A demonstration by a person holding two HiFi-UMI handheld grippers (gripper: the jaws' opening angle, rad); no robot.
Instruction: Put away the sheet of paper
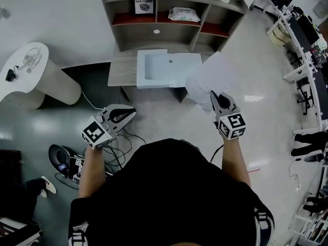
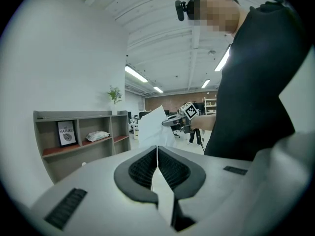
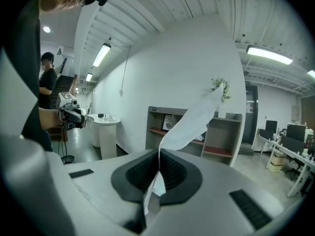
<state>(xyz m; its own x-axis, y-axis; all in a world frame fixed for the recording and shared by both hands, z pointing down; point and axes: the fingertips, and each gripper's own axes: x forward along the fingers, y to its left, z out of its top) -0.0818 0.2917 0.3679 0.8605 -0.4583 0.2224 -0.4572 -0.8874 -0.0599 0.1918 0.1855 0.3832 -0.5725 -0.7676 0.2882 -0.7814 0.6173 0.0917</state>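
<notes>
Our R hand-held gripper (image 1: 212,94) is clenched on the sheet of paper (image 1: 218,73), pinching its lower edge. In the right gripper view the sheet curls up toward 12 o'clock from the shut jaws. Our L hand-held gripper (image 1: 133,112) is clenched too, w/ nothing between the jaws, approx 9 o'clock from the R one and well apart. A pale tray (image 1: 169,68) on a low tabletop (image 1: 122,72) sits at 10 o'clock from the paper. Shelf unit (image 1: 174,31) is beyond at 12, round white table (image 1: 25,70) far out at 9.
</notes>
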